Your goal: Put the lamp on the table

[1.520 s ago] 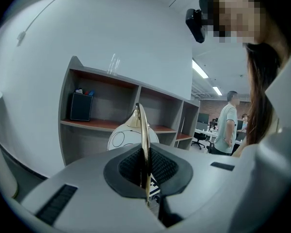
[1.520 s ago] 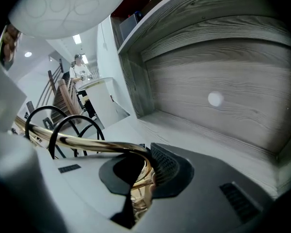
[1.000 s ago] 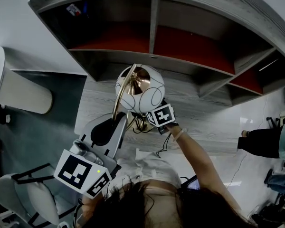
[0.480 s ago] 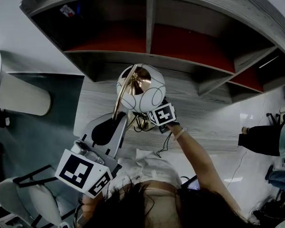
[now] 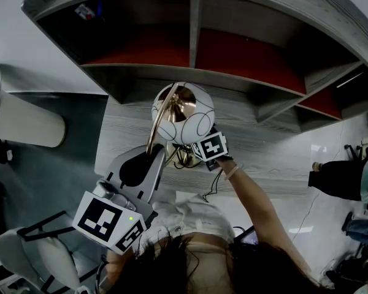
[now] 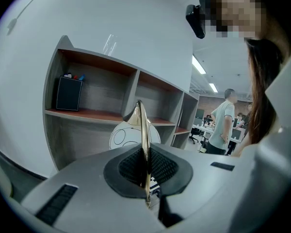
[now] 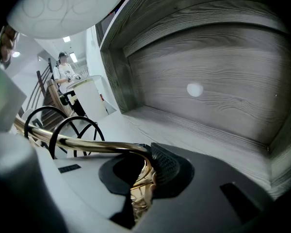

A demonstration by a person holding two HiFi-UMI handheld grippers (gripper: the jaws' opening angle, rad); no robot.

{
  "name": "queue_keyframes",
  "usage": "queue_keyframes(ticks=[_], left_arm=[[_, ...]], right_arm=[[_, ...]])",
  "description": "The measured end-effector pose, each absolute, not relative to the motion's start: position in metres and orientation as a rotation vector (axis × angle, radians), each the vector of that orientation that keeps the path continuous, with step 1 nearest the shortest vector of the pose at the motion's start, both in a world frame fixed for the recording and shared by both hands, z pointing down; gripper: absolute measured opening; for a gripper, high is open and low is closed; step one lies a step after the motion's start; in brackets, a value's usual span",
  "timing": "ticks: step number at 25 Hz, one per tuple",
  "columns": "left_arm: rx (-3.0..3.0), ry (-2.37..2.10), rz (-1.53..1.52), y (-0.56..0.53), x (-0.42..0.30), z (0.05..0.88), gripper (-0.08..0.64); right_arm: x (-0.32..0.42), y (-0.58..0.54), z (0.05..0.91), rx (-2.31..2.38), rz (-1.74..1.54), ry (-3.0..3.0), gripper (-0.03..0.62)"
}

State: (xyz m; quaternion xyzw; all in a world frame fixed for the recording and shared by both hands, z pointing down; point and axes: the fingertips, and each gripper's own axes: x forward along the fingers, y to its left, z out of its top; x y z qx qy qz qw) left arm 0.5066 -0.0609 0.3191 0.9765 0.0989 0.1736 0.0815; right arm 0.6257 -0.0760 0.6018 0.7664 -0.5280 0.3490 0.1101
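At the table (image 5: 276, 158), left gripper (image 6: 145, 178) and right gripper (image 7: 146, 174) both tight on the lamp (image 5: 183, 116) stem

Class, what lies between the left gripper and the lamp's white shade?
Only the lamp's brass stem, clamped between the jaws of the left gripper and curving up to the white shade; the left gripper view shows it.

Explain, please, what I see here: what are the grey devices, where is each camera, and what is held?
There is no robot: a person holds a two-jaw gripper in each hand. One picture comes from a camera on the person's head, looking down; the other two from cameras on the grippers. Below is a grey wooden table under shelves. Both grippers clamp one lamp with a white globe: the left gripper on its golden stem, the right gripper lower, near the base.
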Motion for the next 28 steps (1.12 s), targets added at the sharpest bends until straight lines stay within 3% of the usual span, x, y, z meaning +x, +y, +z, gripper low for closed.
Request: queue_keyframes(ticks=[28], left_arm=[[2.911, 0.297, 0.597, -0.062, 0.512, 0.335, 0.009]], right_arm=[[0.63, -0.074, 0.618, 2.238, 1.052, -1.529, 0.04]])
